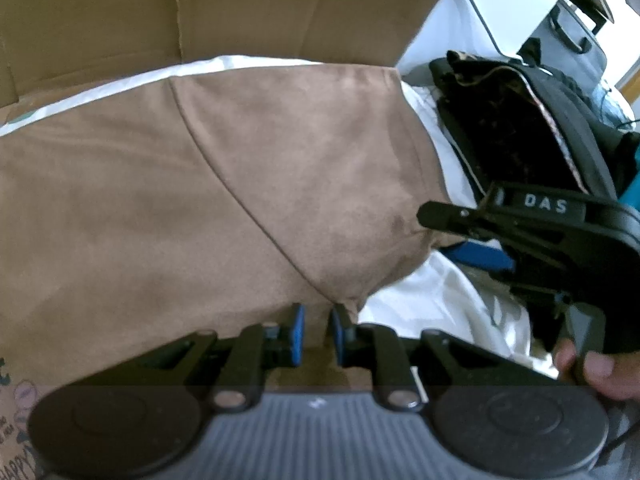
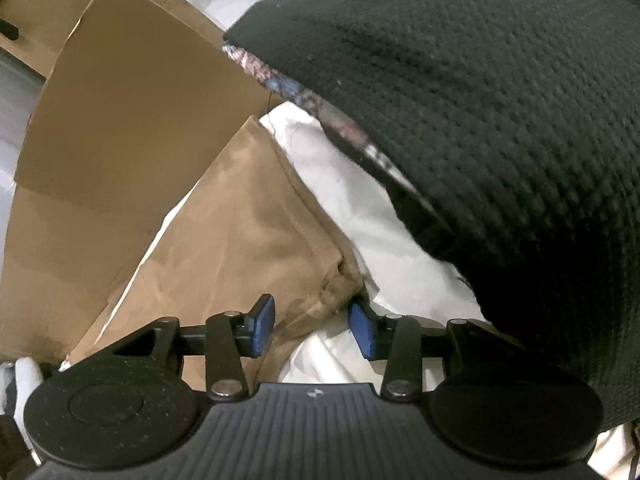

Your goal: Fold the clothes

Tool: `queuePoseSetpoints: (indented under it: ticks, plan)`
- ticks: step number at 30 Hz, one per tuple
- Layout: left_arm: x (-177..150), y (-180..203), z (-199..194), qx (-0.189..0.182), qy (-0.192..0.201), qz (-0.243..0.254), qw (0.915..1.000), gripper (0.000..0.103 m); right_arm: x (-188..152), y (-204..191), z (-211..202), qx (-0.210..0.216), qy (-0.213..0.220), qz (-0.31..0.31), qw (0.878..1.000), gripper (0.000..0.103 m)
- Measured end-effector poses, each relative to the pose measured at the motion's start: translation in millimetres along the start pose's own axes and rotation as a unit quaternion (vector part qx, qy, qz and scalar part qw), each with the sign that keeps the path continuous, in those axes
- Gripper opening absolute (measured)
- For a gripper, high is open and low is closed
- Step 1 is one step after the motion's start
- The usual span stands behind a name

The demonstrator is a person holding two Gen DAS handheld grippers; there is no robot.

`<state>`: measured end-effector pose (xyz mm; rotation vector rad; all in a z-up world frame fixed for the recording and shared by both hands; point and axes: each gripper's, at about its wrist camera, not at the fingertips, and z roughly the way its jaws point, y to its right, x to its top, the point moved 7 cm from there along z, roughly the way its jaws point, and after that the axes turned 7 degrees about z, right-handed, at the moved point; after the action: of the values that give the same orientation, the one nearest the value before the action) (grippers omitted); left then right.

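A tan suede-like garment (image 1: pixel 200 184) lies folded on a white sheet (image 1: pixel 436 300). My left gripper (image 1: pixel 318 332) sits at its near corner, its blue pads a small gap apart with the fabric edge between them. My right gripper (image 1: pixel 440 216) shows in the left wrist view at the garment's right corner. In the right wrist view the right gripper (image 2: pixel 312 328) is open, its blue pads on either side of the tan garment's corner (image 2: pixel 248 240).
A cardboard box (image 1: pixel 200 8) stands behind the garment and also shows in the right wrist view (image 2: pixel 120 120). A pile of black clothes (image 1: pixel 520 128) lies to the right; black knit fabric (image 2: pixel 480 120) fills the right wrist view's right side.
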<state>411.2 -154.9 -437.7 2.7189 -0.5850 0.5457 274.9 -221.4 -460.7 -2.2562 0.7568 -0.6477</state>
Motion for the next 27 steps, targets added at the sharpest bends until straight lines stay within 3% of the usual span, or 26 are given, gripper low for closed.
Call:
queuePoseSetpoints:
  ticks: [3, 6, 17, 23, 27]
  plan:
    - [0, 0, -1, -0.001, 0.000, 0.002, 1.0000, 0.015, 0, 0, 2, -0.018, 0.010, -0.021, 1.000, 0.014]
    - [-1, -1, -3, -0.006, 0.000, 0.003, 1.0000, 0.015, -1, 0, 2, -0.014, 0.012, -0.029, 0.999, 0.004]
    - [-6, 8, -7, -0.028, -0.004, 0.013, 0.9995, 0.010, 7, -16, -15, 0.060, 0.025, -0.020, 0.998, 0.003]
    - [-5, 1, -2, -0.050, -0.009, -0.060, 0.9969, 0.010, 8, -33, -28, 0.099, 0.021, -0.056, 0.993, 0.003]
    - [-9, -7, -2, -0.066, -0.004, -0.135, 0.9887, 0.010, 15, -46, -34, 0.113, 0.016, -0.077, 0.990, 0.003]
